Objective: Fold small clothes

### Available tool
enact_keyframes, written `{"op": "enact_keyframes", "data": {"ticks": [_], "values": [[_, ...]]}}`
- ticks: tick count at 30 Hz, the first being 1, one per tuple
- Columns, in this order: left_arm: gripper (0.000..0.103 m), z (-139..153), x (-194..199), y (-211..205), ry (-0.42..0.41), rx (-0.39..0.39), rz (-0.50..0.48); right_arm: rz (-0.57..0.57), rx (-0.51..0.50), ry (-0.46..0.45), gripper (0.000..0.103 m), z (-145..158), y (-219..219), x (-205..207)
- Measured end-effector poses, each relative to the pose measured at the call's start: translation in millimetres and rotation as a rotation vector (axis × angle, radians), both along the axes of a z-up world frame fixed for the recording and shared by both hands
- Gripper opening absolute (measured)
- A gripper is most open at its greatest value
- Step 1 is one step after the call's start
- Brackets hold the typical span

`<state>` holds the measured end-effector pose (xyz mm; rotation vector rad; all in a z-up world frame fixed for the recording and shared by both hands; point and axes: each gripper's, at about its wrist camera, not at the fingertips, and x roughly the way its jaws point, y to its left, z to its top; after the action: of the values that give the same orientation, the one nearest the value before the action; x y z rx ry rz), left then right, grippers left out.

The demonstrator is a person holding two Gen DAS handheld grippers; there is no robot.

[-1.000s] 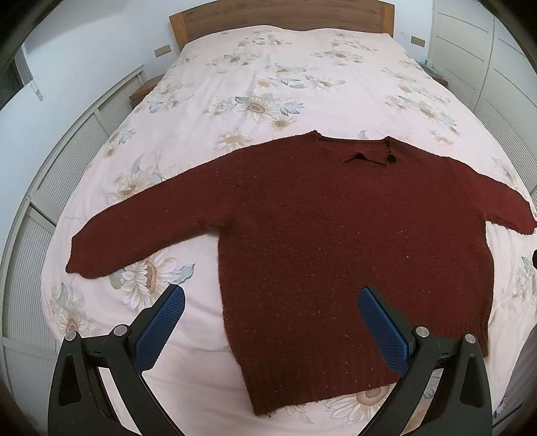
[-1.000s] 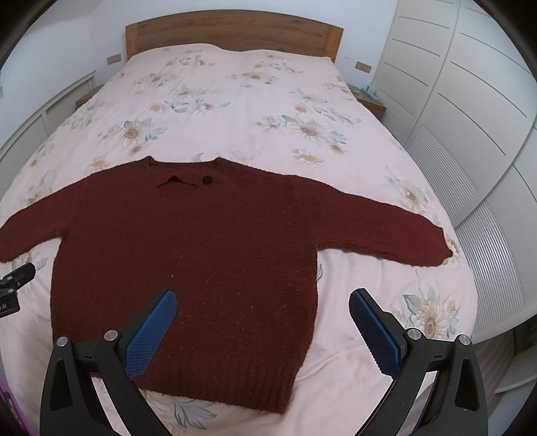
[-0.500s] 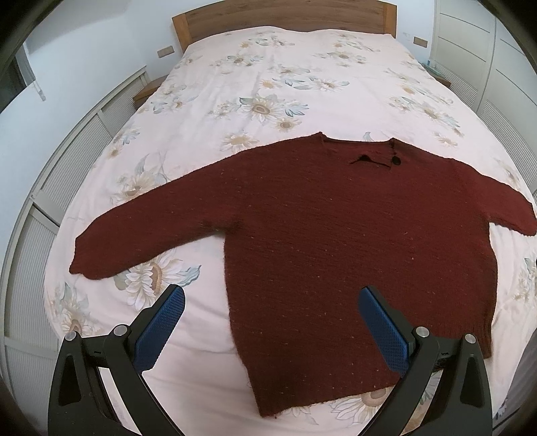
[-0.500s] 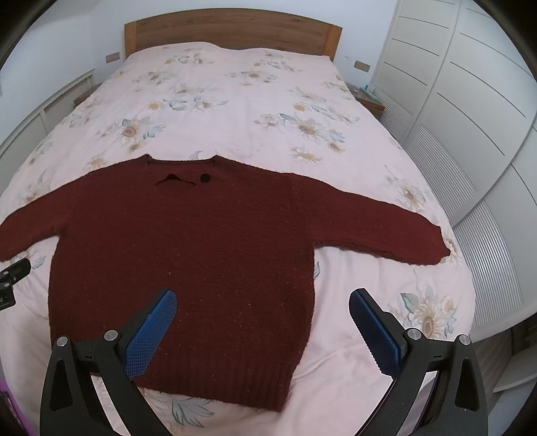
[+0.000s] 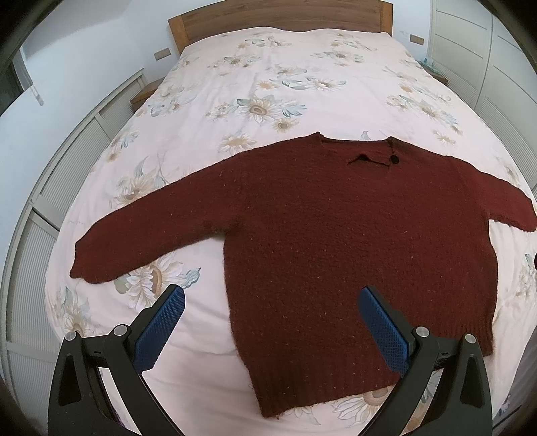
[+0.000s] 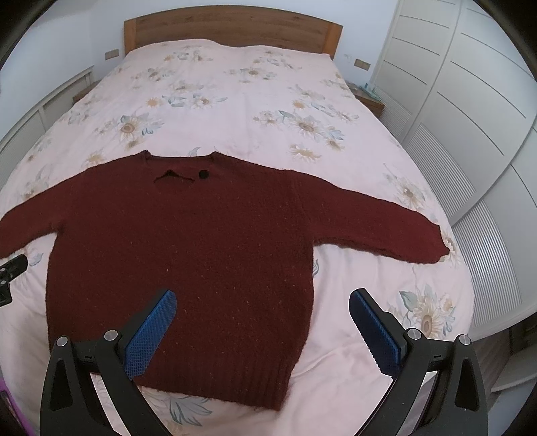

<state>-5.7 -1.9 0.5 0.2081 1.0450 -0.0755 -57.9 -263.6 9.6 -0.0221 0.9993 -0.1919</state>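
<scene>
Dark red sweater (image 5: pixel 335 234) spread flat across the lower middle of the frame on the floral bedspread (image 5: pixel 268 84), both sleeves out. Left gripper (image 5: pixel 272 322) wide open, empty. Right gripper (image 6: pixel 261 325) likewise. Possibly a button near the collar, too small to tell.

rough knit sweater (image 5: pixel 352 241), wooden headboard (image 5: pixel 278 16)

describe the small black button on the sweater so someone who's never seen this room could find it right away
Start at the big bed with the wooden headboard and pink floral cover; a dark red knit sweater lies flat across its near end, sleeves spread. At the neckline, beside a short slit, sits the black button, the only round black spot on the red knit.
</scene>
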Motion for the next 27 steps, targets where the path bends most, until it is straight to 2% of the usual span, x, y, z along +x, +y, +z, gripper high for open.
{"op": "enact_keyframes", "data": {"ticks": [15,27], "values": [[0.102,-1.3,-1.2,-2.8,0.003,0.001,-0.006,0.000,0.001,0.001,0.103,-1.3,-0.1,-0.8],[0.102,-7.7,9.0,-7.7,0.016,0.004,-0.019,-0.019,0.045,0.030,0.103,-23.6,-21.6,14.4]]}}
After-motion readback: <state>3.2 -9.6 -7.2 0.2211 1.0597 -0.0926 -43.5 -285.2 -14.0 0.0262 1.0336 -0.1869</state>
